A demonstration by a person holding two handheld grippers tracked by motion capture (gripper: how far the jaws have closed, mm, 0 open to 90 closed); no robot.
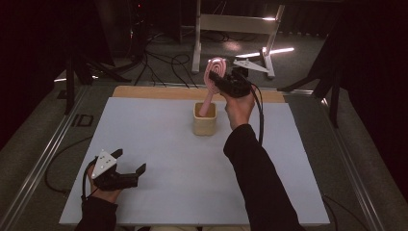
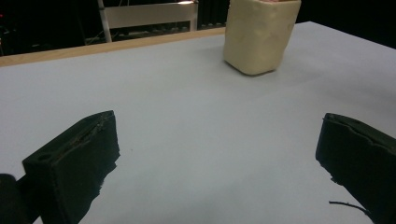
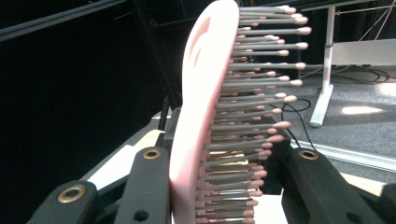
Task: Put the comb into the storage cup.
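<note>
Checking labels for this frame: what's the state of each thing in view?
Pink hairbrush: upright, head clamped in the right gripper, handle end down inside the holder.
Cream holder: upright on the table, brush handle in it.
Right gripper: shut on the brush head, raised above the holder.
Left gripper: open, nothing between its jaws, low at the table's near left.
Table: covered by a pale sheet.

— Carrying everything? 
— Desk (image 1: 159,139), covered by a pale grey sheet (image 1: 192,192), bare wooden strip (image 1: 144,91) along the far edge.
— Standing on it? 
— Cream holder (image 1: 204,119), upright, toward the far middle.
</note>
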